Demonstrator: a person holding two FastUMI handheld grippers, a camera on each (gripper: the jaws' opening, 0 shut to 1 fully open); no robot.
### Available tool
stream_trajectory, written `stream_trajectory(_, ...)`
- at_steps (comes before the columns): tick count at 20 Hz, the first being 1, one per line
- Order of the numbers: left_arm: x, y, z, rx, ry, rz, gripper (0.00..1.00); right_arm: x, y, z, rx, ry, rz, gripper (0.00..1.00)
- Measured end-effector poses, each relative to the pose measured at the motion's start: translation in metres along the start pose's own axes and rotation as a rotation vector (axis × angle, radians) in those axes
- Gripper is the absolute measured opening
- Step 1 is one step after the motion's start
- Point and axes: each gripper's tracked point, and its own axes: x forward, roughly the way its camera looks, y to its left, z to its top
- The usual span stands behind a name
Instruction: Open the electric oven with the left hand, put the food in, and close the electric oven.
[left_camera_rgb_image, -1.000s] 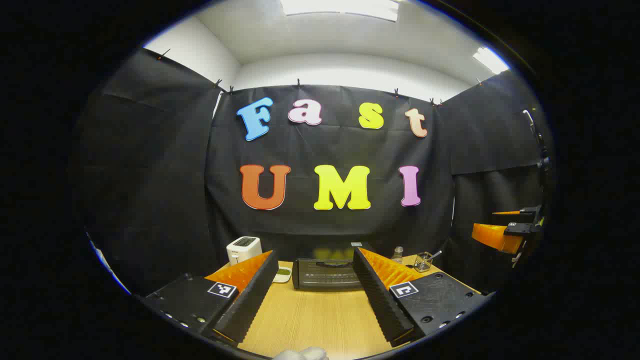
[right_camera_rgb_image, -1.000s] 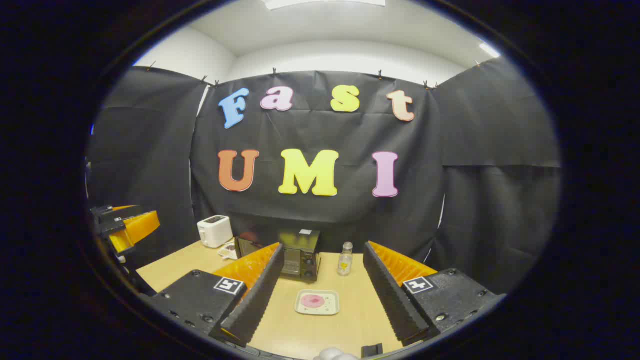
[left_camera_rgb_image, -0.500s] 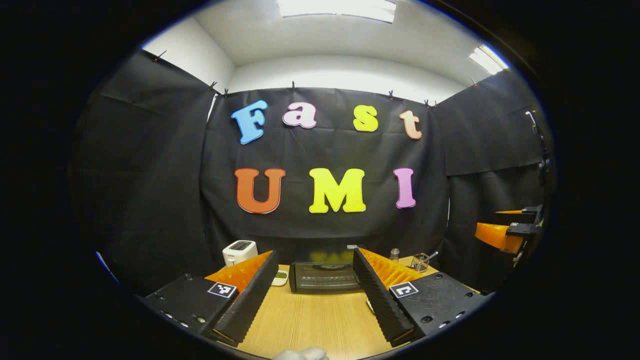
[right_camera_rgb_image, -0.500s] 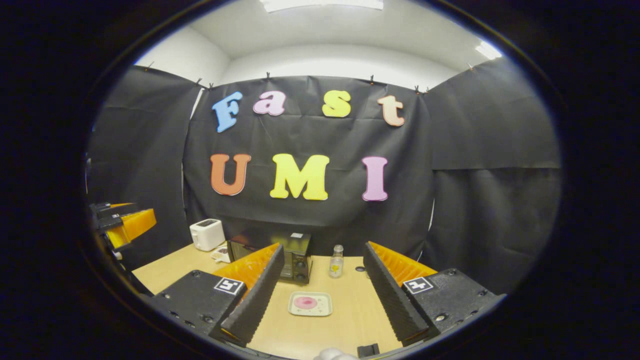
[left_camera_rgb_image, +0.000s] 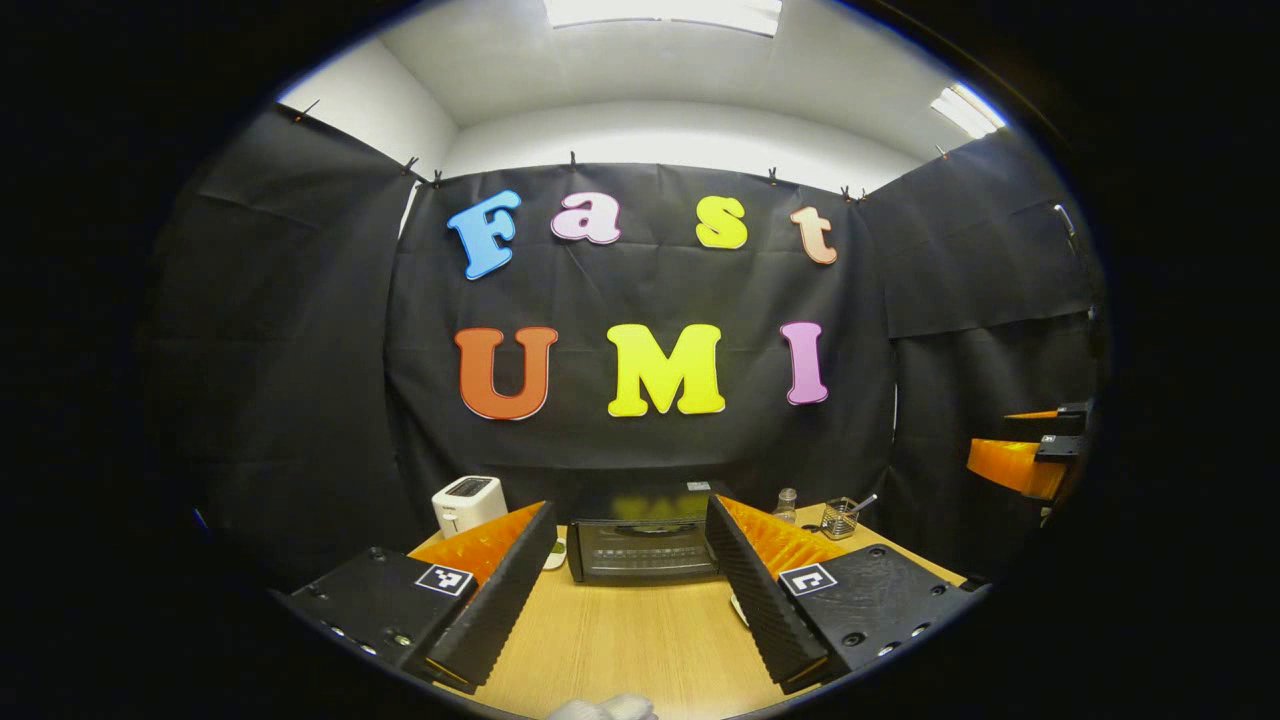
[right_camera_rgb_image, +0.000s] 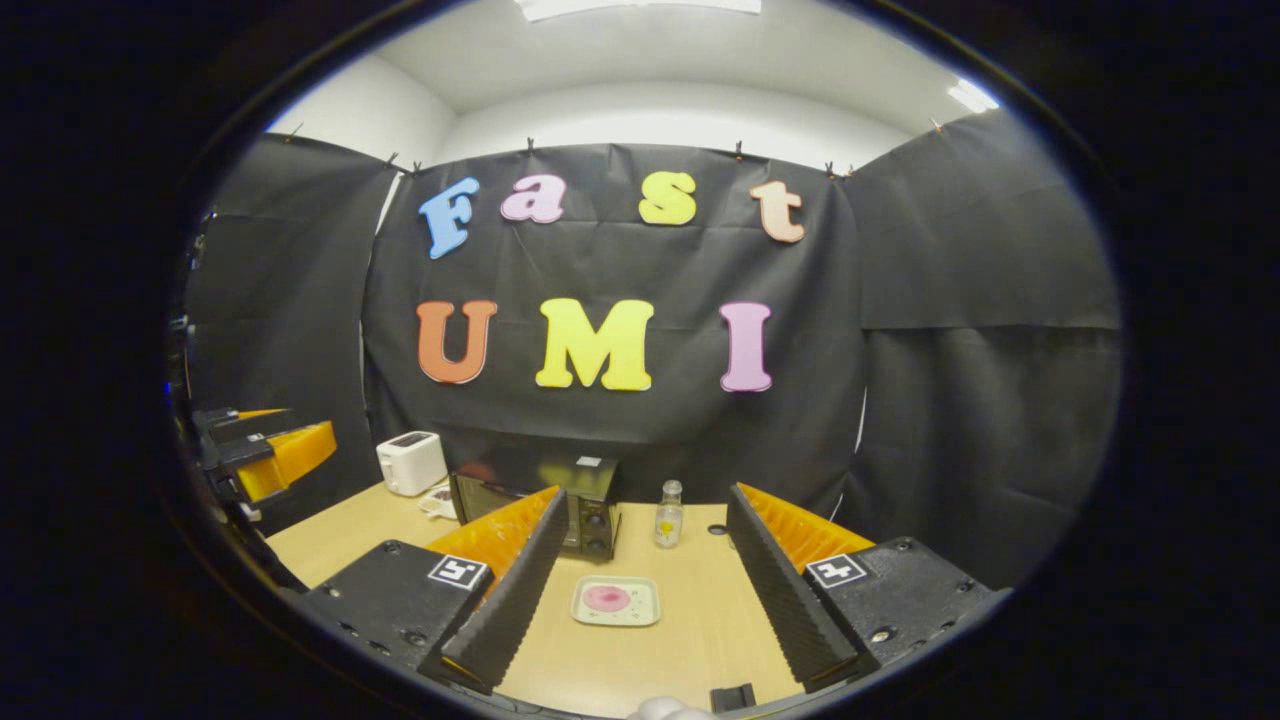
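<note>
The black electric oven (left_camera_rgb_image: 642, 549) stands at the back of the wooden table (left_camera_rgb_image: 620, 640), its door shut, straight ahead between the fingers of my left gripper (left_camera_rgb_image: 630, 530), which is open and empty. In the right gripper view the oven (right_camera_rgb_image: 590, 505) is seen from its right side. A pale square plate with pink food (right_camera_rgb_image: 615, 600) lies on the table in front of it, between the fingers of my right gripper (right_camera_rgb_image: 645, 520), also open and empty. Each gripper appears at the edge of the other's view: the right one (left_camera_rgb_image: 1020, 462) and the left one (right_camera_rgb_image: 265, 455).
A white toaster (left_camera_rgb_image: 468, 503) stands left of the oven, with a small white dish beside it. A small clear bottle (right_camera_rgb_image: 667, 514) stands right of the oven, and a glass with a spoon (left_camera_rgb_image: 840, 517) farther right. Bare wood lies in front.
Both views have shifted slightly; the oven sits a little more to the left in each. The plate now lies a bit farther left between the right fingers. Both grippers stay open.
</note>
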Motion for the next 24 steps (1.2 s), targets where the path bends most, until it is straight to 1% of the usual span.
stream_trajectory(1, 0.012, -0.006, -0.003, 0.001, 0.001, -0.005, 0.95, 0.003, -0.006, -0.002, 0.003, 0.008, 0.002, 0.96)
stream_trajectory(2, 0.024, -0.013, -0.006, -0.004, 0.0, -0.009, 0.95, 0.006, -0.012, -0.005, 0.005, 0.013, 0.001, 1.0)
stream_trajectory(5, 0.071, -0.031, -0.024, -0.013, 0.018, -0.009, 0.95, 0.021, -0.031, -0.009, 0.021, 0.038, 0.012, 1.0)
stream_trajectory(6, 0.089, -0.037, -0.03, -0.017, 0.022, -0.009, 0.95, 0.027, -0.038, -0.01, 0.024, 0.038, 0.013, 0.96)
stream_trajectory(7, 0.107, -0.042, -0.038, -0.028, 0.03, -0.008, 0.95, 0.034, -0.046, -0.009, 0.02, 0.041, 0.008, 1.0)
stream_trajectory(9, 0.145, -0.05, -0.061, -0.055, 0.063, -0.003, 0.95, 0.046, -0.059, -0.009, 0.014, 0.044, 0.008, 1.0)
stream_trajectory(10, 0.164, -0.053, -0.073, -0.063, 0.08, 0.003, 0.96, 0.052, -0.066, -0.008, 0.012, 0.042, 0.007, 1.0)
stream_trajectory(14, 0.236, -0.048, -0.11, -0.006, 0.104, 0.044, 0.95, 0.074, -0.088, -0.015, -0.008, 0.07, 0.003, 1.0)
stream_trajectory(16, 0.265, -0.043, -0.137, -0.014, 0.143, 0.056, 0.95, 0.084, -0.096, -0.02, -0.012, 0.089, -0.003, 1.0)
stream_trajectory(18, 0.288, -0.032, -0.16, -0.022, 0.182, 0.082, 0.96, 0.09, -0.103, -0.023, -0.025, 0.099, -0.007, 1.0)
stream_trajectory(20, 0.304, -0.018, -0.189, -0.038, 0.259, 0.112, 0.96, 0.092, -0.107, -0.029, -0.036, 0.12, -0.008, 1.0)
stream_trajectory(22, 0.31, -0.018, -0.206, -0.063, 0.291, 0.098, 0.96, 0.096, -0.109, -0.034, -0.039, 0.135, -0.01, 1.0)
stream_trajectory(23, 0.311, -0.015, -0.208, -0.045, 0.303, 0.104, 0.96, 0.097, -0.11, -0.037, -0.034, 0.144, -0.01, 1.0)
stream_trajectory(24, 0.316, -0.014, -0.203, -0.033, 0.274, 0.087, 0.96, 0.098, -0.109, -0.039, -0.028, 0.151, -0.007, 1.0)
